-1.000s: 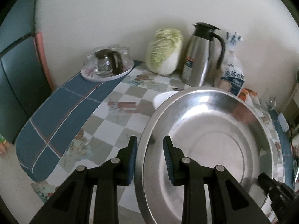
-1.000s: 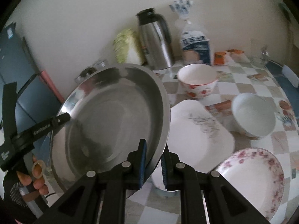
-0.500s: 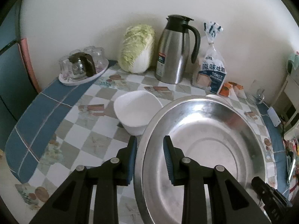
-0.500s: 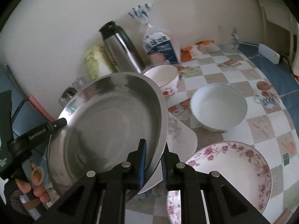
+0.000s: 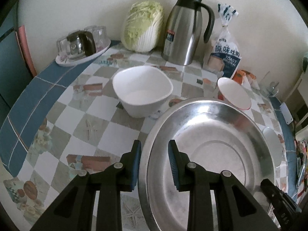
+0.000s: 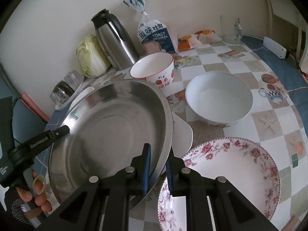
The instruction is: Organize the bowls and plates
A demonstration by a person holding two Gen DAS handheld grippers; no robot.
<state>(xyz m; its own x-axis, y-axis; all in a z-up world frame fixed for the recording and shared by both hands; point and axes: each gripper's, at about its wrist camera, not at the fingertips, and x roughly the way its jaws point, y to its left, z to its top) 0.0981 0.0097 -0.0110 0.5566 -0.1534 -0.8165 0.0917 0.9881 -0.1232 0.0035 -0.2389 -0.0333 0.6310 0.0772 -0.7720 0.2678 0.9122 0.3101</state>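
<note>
Both grippers clamped on the big steel basin (image 6: 115,134), carried tilted above the checked table (image 5: 107,132): right gripper (image 6: 156,170) pinching the near right rim with its blue pads pressed tight on the thin metal, left gripper (image 5: 154,162) straddling the opposite rim, one finger (image 5: 135,163) outside, one inside, closed on the edge. Below and right of the basin, a white rectangular plate (image 6: 182,134) half hidden under it, with the floral plate (image 6: 231,173) near right. Beyond, the strawberry bowl (image 6: 154,71) and the round white bowl (image 6: 219,100); far left, a square white bowl (image 5: 142,92). Best handled by levelling the basin first, lowering both sides together, keeping the rim clear of the strawberry bowl, and releasing only once the base sits flat. Likely risk: thin rim slipping if one side leads.
</note>
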